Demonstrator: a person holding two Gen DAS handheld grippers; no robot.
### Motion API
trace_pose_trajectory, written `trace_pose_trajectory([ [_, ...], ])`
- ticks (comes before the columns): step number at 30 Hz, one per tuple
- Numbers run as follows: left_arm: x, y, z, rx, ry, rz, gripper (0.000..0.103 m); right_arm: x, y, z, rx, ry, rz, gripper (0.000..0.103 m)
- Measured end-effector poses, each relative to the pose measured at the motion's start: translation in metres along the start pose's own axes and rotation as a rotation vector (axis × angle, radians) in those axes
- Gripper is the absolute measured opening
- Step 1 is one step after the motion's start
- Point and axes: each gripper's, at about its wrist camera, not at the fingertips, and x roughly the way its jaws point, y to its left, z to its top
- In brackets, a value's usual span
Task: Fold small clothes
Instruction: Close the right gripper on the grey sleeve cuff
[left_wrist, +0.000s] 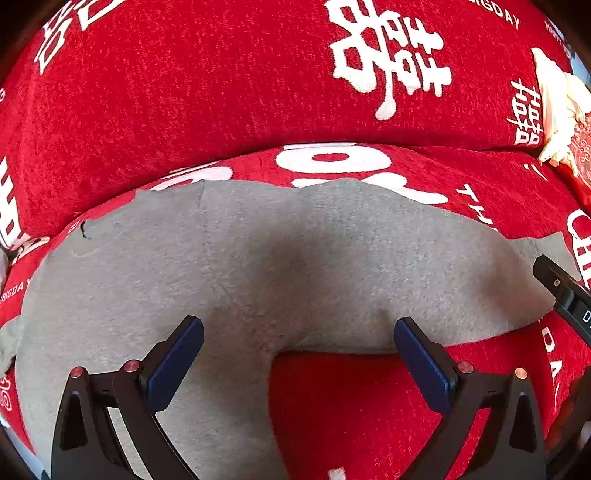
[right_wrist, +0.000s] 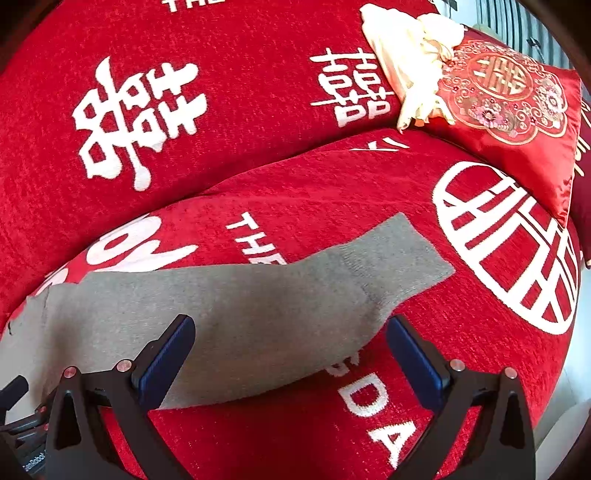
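A small grey knitted garment (left_wrist: 258, 258) lies flat on a red sofa seat. In the left wrist view it arches across the frame, with one part running down under the left finger. My left gripper (left_wrist: 298, 332) is open and empty, just above the garment's inner curve. In the right wrist view the garment (right_wrist: 240, 306) stretches right to a ribbed cuff (right_wrist: 402, 254). My right gripper (right_wrist: 290, 330) is open and empty over the garment's lower edge. The right gripper's body (left_wrist: 565, 291) shows at the right edge of the left wrist view.
The red sofa cover (right_wrist: 258, 177) has white characters and letters, with a backrest (left_wrist: 221, 81) behind the seat. A red embroidered cushion (right_wrist: 517, 110) and a cream cloth (right_wrist: 406, 55) lie at the back right. The left gripper's body (right_wrist: 14, 413) shows at lower left.
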Motion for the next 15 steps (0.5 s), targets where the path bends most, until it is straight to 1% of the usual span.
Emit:
trace_pose_trajectory([
  [8, 0.009, -0.013, 0.006, 0.012, 0.0, -0.015, 0.103, 0.009, -0.022, 0.0, 0.063, 0.015, -0.05, 0.103],
  [10, 0.012, -0.015, 0.007, 0.018, 0.0, -0.015, 0.103, 0.015, -0.033, 0.0, 0.108, 0.029, -0.037, 0.103],
  [12, 0.014, -0.018, 0.006, 0.025, 0.001, -0.015, 0.103, 0.024, -0.043, -0.001, 0.166, 0.04, -0.005, 0.103],
  [14, 0.016, -0.018, 0.006, 0.031, 0.001, -0.015, 0.103, 0.041, -0.056, -0.002, 0.25, 0.067, 0.032, 0.103],
  [15, 0.016, -0.017, 0.006, 0.032, -0.001, -0.015, 0.103, 0.04, -0.057, 0.001, 0.258, 0.034, 0.038, 0.103],
])
